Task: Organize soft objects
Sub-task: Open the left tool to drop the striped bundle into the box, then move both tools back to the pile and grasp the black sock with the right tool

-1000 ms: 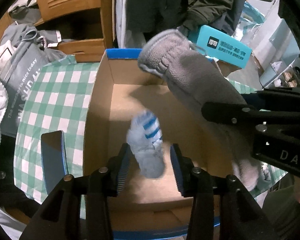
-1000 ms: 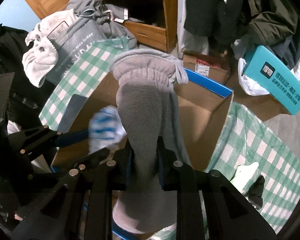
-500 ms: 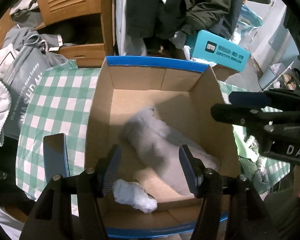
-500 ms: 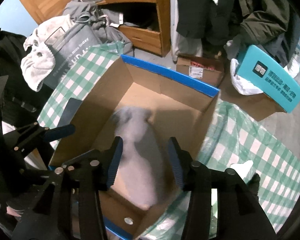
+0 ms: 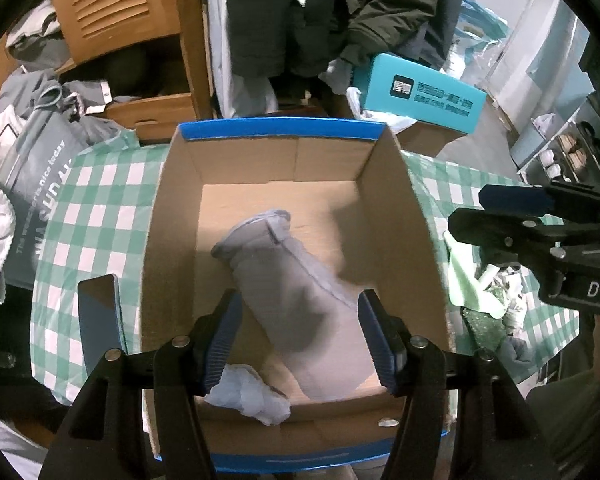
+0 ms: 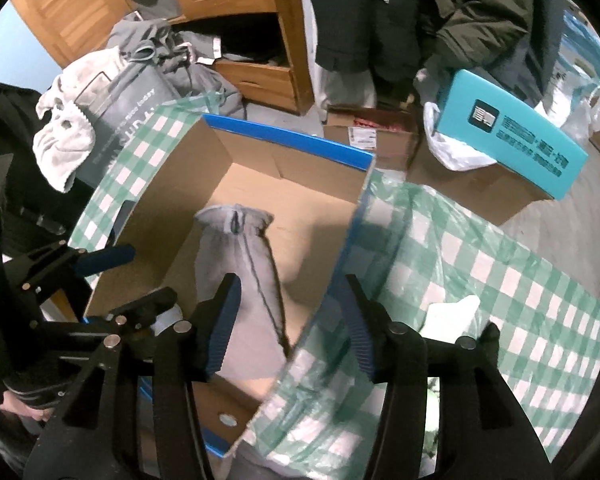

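- The left gripper (image 5: 300, 340) hovers over the cardboard box (image 5: 384, 200), its blue-padded jaws spread wide with nothing between the pads.
- The right gripper (image 6: 286, 324) has its jaws wide apart too, straddling the box's right wall and holding nothing.
- A grey fleece mitten (image 5: 292, 300) lies on the box floor, cuff toward 11 o'clock in the left wrist view, its body running down toward 5 o'clock.
- A crumpled pale blue sock (image 5: 248, 394) lies at 7 o'clock of the mitten, against the box's near wall.
- The box stands on a green-and-white checked tablecloth (image 6: 480, 264).
- A pale green cloth (image 5: 468, 280) lies on the tablecloth at 3 o'clock of the box.
- A teal carton (image 6: 512, 132) rests on a brown box at 1 o'clock beyond the table.
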Motion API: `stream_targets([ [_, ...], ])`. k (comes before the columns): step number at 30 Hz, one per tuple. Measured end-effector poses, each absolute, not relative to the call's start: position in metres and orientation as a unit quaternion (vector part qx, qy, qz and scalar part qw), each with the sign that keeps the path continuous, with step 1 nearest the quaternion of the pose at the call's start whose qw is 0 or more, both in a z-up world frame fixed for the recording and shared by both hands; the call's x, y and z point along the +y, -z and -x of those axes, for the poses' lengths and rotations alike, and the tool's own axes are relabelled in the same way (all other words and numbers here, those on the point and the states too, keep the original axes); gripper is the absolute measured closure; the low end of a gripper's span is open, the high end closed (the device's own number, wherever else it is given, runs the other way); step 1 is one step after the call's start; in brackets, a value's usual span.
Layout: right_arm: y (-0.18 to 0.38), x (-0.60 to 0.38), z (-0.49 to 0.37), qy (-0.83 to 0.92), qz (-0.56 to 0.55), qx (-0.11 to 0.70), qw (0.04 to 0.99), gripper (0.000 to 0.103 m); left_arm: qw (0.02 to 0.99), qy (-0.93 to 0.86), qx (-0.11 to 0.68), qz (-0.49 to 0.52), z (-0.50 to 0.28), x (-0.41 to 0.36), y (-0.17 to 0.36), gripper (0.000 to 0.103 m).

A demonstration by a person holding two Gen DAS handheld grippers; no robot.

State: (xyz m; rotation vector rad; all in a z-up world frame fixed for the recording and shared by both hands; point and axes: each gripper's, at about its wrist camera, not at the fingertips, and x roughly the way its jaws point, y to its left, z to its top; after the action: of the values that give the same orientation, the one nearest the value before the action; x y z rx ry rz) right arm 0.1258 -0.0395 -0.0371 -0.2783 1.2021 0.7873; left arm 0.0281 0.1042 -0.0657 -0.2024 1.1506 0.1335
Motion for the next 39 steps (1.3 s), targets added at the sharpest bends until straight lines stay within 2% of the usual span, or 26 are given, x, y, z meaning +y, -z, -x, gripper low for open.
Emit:
stream_targets([
  [5, 0.032, -0.053, -0.126, -0.357, 0.126, 0.544, 0.749, 0.047, 0.837, -0.053, 0.539, 0.079, -0.033, 0.087, 0.060, 0.036],
  [10, 0.029, -0.070, -0.126, -0.352, 0.123, 0.539, 0.755, 0.044, 0.838, -0.043, 0.540, 0.068, -0.038, 0.072, 0.058, 0.036],
  [27, 0.030, -0.150, -0.143, -0.306, 0.084, 0.543, 0.777, 0.044, 0.829, 0.005, 0.554, 0.074, -0.063, 0.016, 0.060, 0.036],
  [39, 0.044, -0.210, -0.159, -0.268, 0.060, 0.552, 0.788, 0.043, 0.819, 0.026, 0.572, 0.040, -0.085, -0.029, 0.071, 0.036],
])
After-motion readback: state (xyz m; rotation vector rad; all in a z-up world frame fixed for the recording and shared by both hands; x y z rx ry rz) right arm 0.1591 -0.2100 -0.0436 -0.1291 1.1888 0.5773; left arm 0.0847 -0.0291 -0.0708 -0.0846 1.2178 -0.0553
